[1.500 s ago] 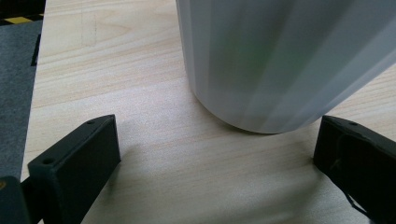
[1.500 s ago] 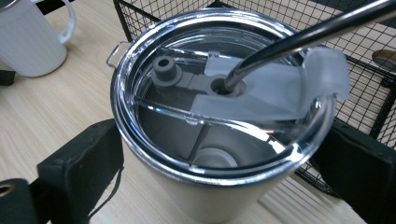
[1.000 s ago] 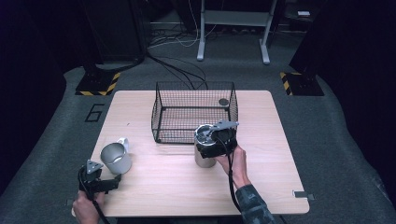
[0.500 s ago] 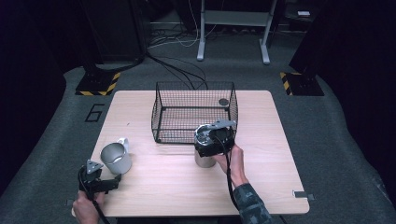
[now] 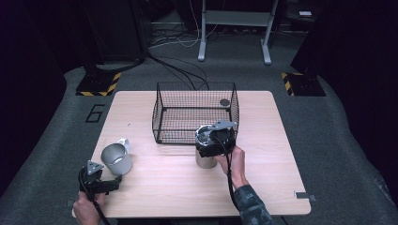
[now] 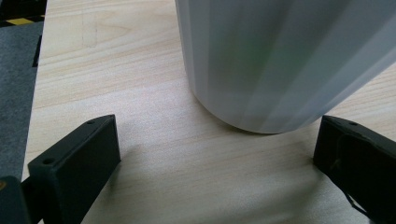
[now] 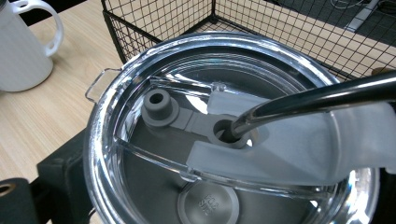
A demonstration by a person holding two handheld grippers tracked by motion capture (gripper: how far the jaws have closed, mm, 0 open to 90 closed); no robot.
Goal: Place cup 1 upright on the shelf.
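Little is changing since a second ago: both grippers are keeping their places, and the right one is only edging a touch toward the basket.

On the worktop (image 5: pixel 263 140), the right gripper (image 5: pixel 212 140) is sitting around the top of a metal tumbler (image 5: pixel 202 159) that is standing just in front of the wire basket (image 5: pixel 162 105). In the right gripper view the tumbler's clear lid (image 7: pixel 140 60) is sitting between the black jaws, one jaw showing low at the left against the tumbler's side. A metal straw (image 7: pixel 317 95) is passing through the grey hole in the lid. The jaws are looking closed on the tumbler, with the right hand (image 5: pixel 233 159) behind them.

The left gripper (image 5: pixel 109 185) is resting near the front left corner of the worktop, held by the left hand (image 5: pixel 87 208). Its jaws are standing wide apart and gripping nothing, as the left gripper view is showing, with bare wood between them. Just ahead of them a white mug (image 6: pixel 280 60) is standing upright, its base close to the jaw tips but not between them. In the right gripper view the mug's handle is showing at the far left.

A small dark round object (image 5: pixel 225 101) is lying at the back right of the basket; whether it is inside or just behind I cannot tell.
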